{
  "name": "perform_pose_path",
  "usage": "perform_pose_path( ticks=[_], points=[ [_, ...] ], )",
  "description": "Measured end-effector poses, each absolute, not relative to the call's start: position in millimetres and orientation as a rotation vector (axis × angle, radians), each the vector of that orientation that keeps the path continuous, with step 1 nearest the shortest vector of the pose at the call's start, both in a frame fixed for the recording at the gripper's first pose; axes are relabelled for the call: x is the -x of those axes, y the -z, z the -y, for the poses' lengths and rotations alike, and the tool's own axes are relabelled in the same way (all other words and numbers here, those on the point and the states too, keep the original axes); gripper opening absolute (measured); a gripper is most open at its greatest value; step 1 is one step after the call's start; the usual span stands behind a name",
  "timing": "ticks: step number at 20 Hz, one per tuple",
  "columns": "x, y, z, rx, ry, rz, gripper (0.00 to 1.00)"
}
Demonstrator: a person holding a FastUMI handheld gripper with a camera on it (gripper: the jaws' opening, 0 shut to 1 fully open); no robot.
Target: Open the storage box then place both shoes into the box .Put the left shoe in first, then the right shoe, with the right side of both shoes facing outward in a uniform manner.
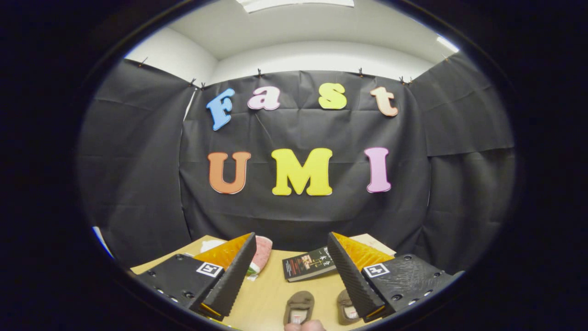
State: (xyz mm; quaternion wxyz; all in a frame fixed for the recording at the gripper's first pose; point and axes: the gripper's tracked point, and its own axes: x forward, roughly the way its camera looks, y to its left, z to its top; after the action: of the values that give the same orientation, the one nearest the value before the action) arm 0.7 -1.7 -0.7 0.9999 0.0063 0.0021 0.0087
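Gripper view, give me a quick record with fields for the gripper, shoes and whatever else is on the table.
gripper: open, fingers apart, holding nothing
shoes: brown pair on the table between the fingers, side by side
book: dark booklet lying beyond the shoes
other: pink and white item behind one finger
surface: wooden table
task state: shoes not yet picked up

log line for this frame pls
gripper: open, empty, above table | shoes: side by side between fingers, untouched | book: beyond shoes | stage: pre-grasp
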Motion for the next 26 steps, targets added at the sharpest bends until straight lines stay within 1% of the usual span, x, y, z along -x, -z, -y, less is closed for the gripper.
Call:
perform_pose_path(
  ticks=[8, 19, 26],
  points=[
    [2, -4, 20, -0.013, 0.007, 0.001, 0.95],
    [11, 14, 27, -0.036, 0.008, -0.038, 0.95],
    [14, 44, 5, -0.095, -0.055, -0.095, 0.95]
  ],
)
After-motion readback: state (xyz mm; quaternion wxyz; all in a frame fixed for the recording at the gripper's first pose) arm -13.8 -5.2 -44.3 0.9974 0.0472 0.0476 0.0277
